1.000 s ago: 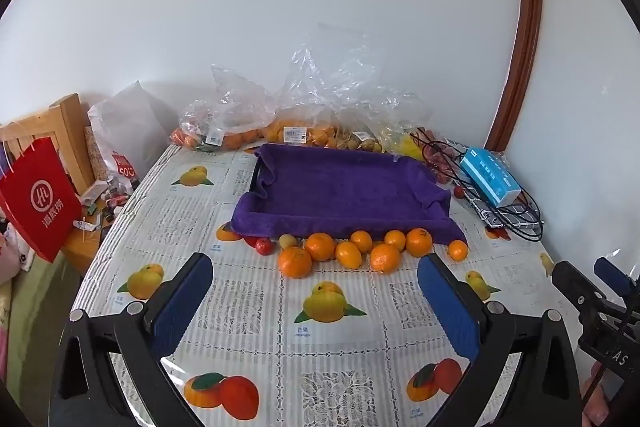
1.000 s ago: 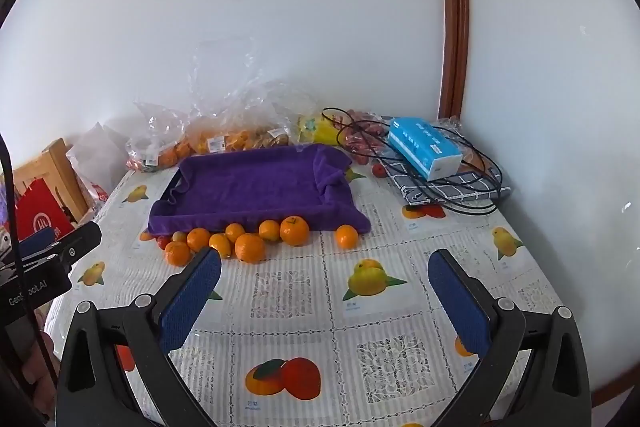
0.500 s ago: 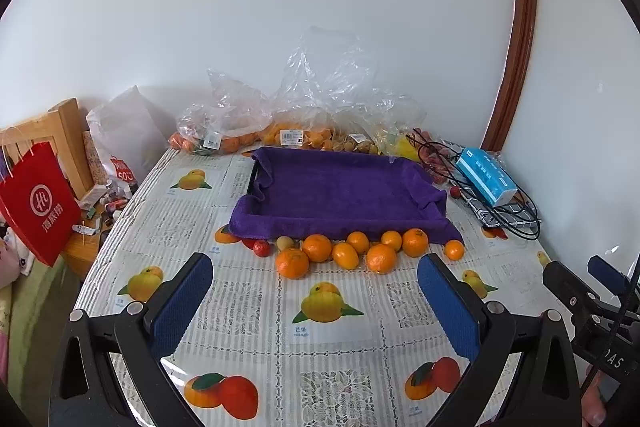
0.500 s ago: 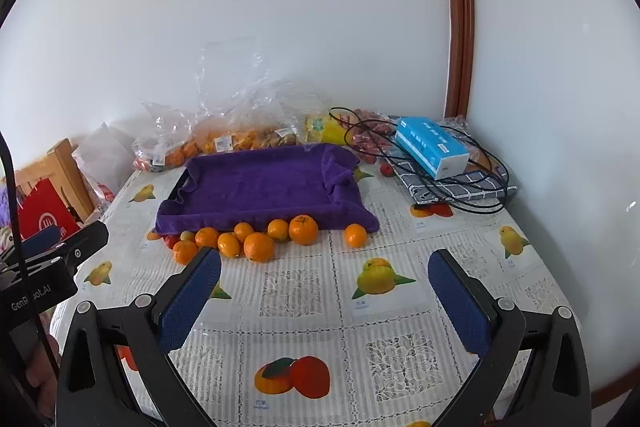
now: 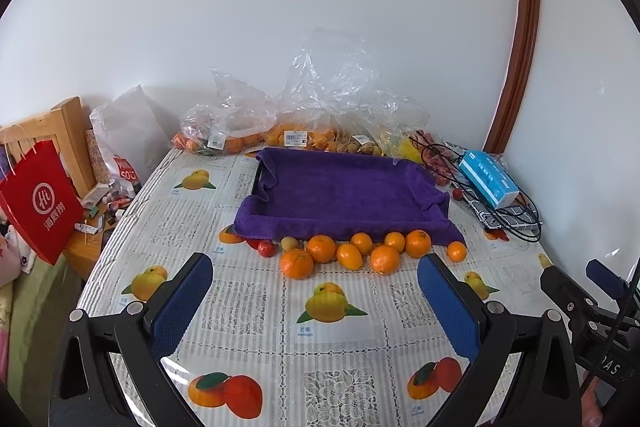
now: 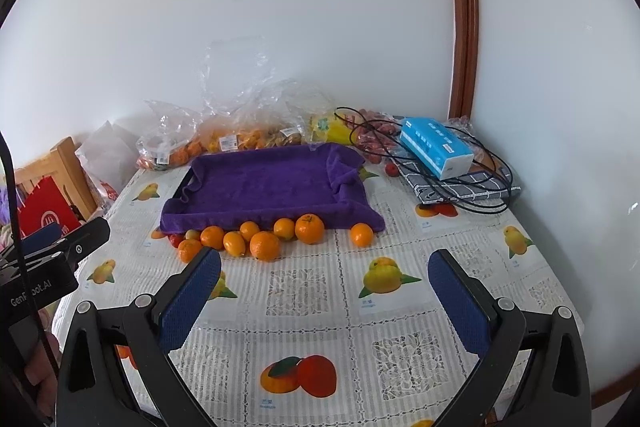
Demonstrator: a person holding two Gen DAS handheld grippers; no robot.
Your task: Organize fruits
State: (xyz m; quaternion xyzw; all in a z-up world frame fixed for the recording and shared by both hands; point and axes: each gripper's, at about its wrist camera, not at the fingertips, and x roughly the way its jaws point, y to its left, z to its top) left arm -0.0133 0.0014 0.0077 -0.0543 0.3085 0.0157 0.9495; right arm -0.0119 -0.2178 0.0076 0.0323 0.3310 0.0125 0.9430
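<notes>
Several oranges point(image 5: 352, 251) lie in a row on the fruit-print tablecloth, just in front of a tray draped with a purple towel point(image 5: 344, 193); they also show in the right wrist view point(image 6: 264, 239). A small red fruit point(image 5: 266, 248) and a pale one lie at the row's left end. One orange point(image 6: 361, 234) sits apart at the right. My left gripper point(image 5: 314, 291) is open and empty, well short of the oranges. My right gripper point(image 6: 324, 289) is open and empty, also short of them.
Clear plastic bags of fruit point(image 5: 296, 131) stand against the wall behind the tray. A blue tissue box point(image 6: 436, 147) with black cables lies on a checked cloth at the back right. A red paper bag point(image 5: 40, 203) and a wooden chair stand off the table's left edge.
Both grippers have drifted slightly back and up, so the tray and oranges sit a little higher and farther in view. Both stay open and empty.
</notes>
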